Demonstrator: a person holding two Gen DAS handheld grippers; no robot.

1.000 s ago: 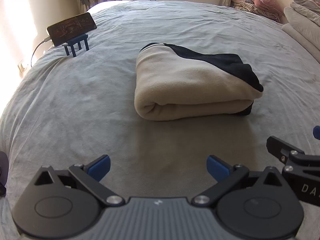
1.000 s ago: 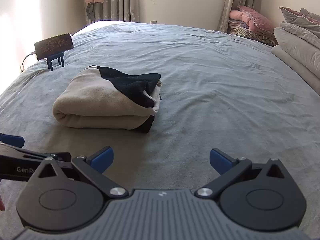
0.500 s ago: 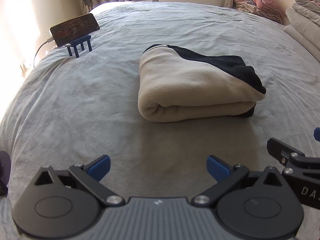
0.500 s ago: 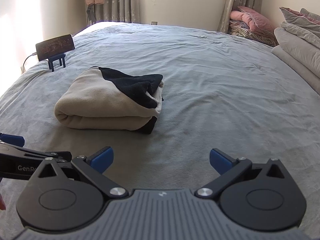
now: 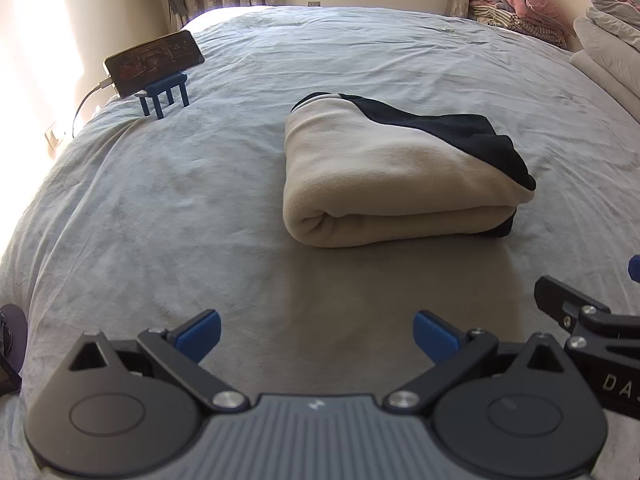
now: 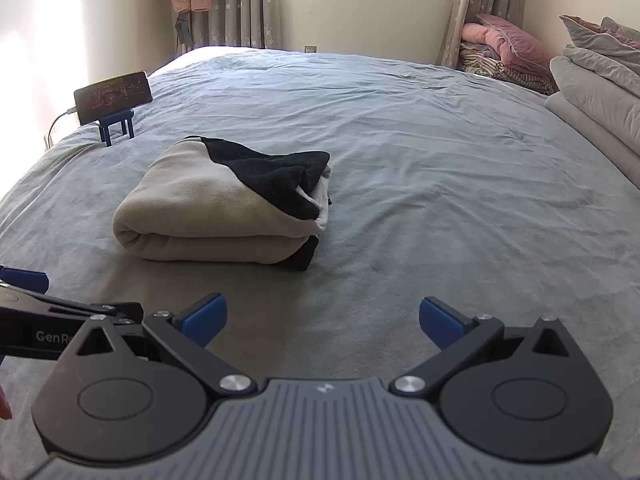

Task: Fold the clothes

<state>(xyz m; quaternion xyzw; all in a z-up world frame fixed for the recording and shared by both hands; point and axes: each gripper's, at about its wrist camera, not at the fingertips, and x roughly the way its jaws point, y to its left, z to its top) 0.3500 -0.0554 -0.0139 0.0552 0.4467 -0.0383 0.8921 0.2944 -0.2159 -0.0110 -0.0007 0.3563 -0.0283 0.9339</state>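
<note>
**Folded fleece lies ahead of two empty claws**

Left wrist view: the left claw (image 5: 316, 330) gapes wide, holding nothing. The fleece garment (image 5: 396, 188) lies folded on the bed (image 5: 160, 208), ahead and slightly right.

Right wrist view: the right claw (image 6: 322, 318) is likewise spread and empty; the garment (image 6: 224, 208) sits ahead-left. It looks soft, thick and light; pinch the rolled near edge.

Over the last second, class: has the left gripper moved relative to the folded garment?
Yes. The left gripper has backed away slightly: the folded garment and the phone sit higher in its view.
</note>
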